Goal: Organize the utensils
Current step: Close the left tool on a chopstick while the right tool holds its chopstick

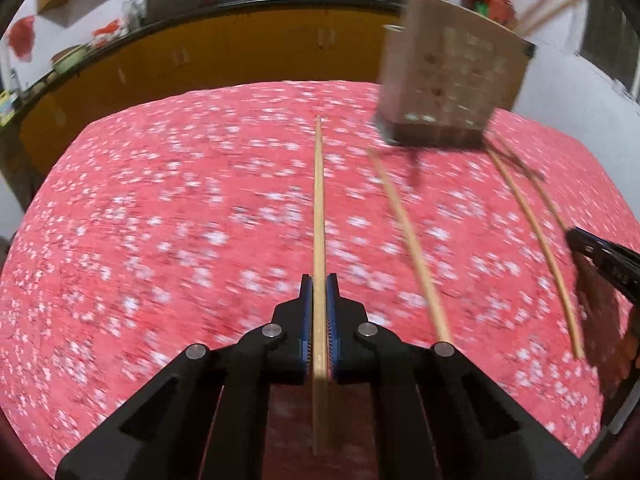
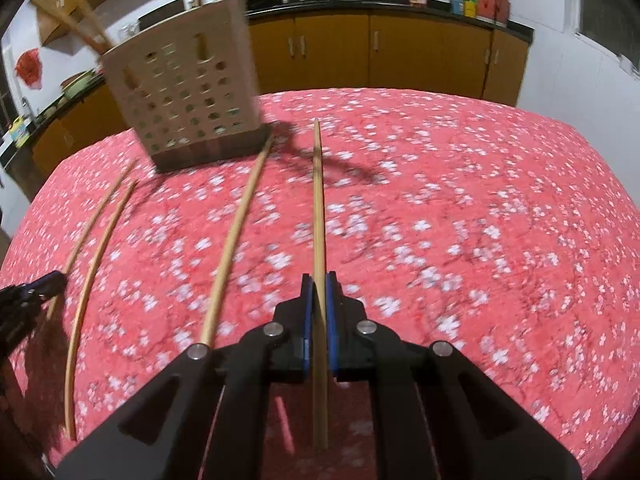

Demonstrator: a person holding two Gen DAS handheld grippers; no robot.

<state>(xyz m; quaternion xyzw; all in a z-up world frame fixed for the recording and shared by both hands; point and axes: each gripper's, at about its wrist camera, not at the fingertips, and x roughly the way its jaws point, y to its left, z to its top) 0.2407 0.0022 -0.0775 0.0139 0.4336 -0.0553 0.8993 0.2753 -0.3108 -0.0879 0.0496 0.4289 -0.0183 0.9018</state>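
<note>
Left gripper (image 1: 319, 292): clamped on one chopstick (image 1: 318, 200) pointing forward above the pink floral counter (image 1: 160, 220). Right gripper (image 2: 319, 292): clamped on another chopstick (image 2: 318, 200). Loose chopsticks (image 2: 232, 236) lie between them, near the perforated utensil holder (image 2: 184, 92).

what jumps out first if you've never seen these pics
Each of the two tongs, left tongs and right tongs, grips one chopstick pointing straight ahead over the red floral tablecloth. Behind stands a perforated holder; loose chopsticks lie between.
</note>
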